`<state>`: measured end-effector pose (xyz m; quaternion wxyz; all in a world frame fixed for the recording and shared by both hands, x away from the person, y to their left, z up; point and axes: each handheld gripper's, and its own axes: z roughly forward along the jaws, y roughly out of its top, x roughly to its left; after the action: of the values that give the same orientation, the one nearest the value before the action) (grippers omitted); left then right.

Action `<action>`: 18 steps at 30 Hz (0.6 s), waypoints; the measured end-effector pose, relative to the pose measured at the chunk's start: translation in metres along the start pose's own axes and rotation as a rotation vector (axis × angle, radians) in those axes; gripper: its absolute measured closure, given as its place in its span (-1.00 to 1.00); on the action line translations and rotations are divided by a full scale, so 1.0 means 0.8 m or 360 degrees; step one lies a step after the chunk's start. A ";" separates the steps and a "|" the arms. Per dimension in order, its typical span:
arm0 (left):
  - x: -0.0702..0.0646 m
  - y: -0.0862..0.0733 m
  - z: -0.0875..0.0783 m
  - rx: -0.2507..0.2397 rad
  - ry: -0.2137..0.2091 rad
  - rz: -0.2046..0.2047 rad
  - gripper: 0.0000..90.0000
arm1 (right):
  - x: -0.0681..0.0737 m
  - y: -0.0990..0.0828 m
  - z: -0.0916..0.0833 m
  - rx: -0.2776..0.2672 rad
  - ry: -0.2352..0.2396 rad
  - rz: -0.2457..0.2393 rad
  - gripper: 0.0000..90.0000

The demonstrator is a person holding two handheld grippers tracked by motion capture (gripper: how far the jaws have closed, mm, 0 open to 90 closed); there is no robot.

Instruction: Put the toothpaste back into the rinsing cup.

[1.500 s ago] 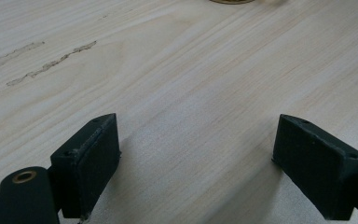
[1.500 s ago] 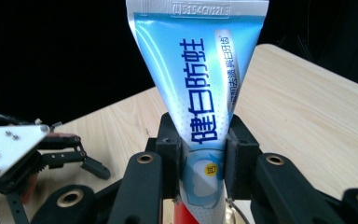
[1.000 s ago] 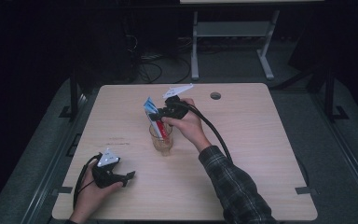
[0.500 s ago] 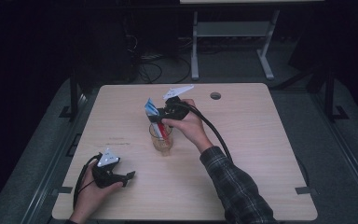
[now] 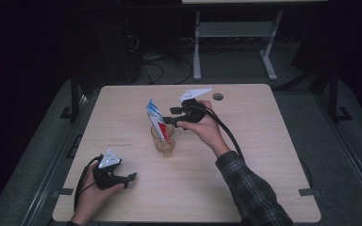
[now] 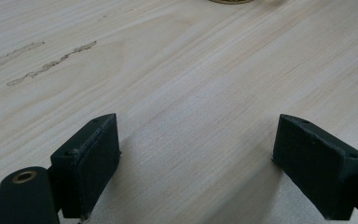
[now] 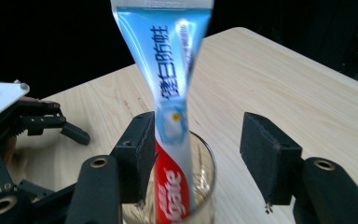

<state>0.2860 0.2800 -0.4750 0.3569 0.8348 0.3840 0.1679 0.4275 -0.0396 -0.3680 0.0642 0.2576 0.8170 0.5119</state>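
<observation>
A light wooden table [image 5: 264, 141] with rounded corners carries the work; its top shows a round cable hole [image 5: 218, 96] near the far edge. A clear glass [image 5: 163, 141] stands upright near the middle of the top. Faint scuff marks [image 6: 51, 63] run across the grain near the left side.

The glass [image 5: 163, 140] stands upright near the middle of the bench [image 5: 264, 155]. The toothpaste tube [image 5: 157, 118] stands in the glass, leaning left. The right gripper [image 5: 169, 115] sits just right of the tube, above the glass. The left gripper [image 5: 131, 178] rests on the bench near its front-left corner, well apart from the glass.
</observation>
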 end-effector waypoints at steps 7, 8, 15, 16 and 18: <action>0.000 0.000 0.000 -0.0003 0.0000 -0.0003 -0.70 | -0.006 -0.014 -0.028 -0.0019 -0.0063 0.0016 -0.12; 0.000 0.000 0.000 -0.0002 0.0000 -0.0002 -0.70 | -0.006 -0.016 -0.031 -0.0005 -0.0069 0.0010 -0.15; 0.000 0.000 0.000 -0.0002 0.0001 0.0000 -0.70 | -0.006 -0.031 -0.058 -0.0014 -0.0140 0.0020 -0.20; 0.000 0.000 0.000 -0.0002 0.0001 0.0000 -0.70 | -0.006 -0.034 -0.062 -0.0013 -0.0148 0.0024 -0.21; 0.000 0.000 0.000 -0.0002 0.0001 0.0000 -0.70 | -0.006 -0.039 -0.070 -0.0022 -0.0156 0.0037 -0.21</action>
<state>0.2860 0.2799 -0.4751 0.3574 0.8346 0.3839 0.1683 0.4002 -0.0974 -0.3698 0.1001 0.2913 0.8063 0.5050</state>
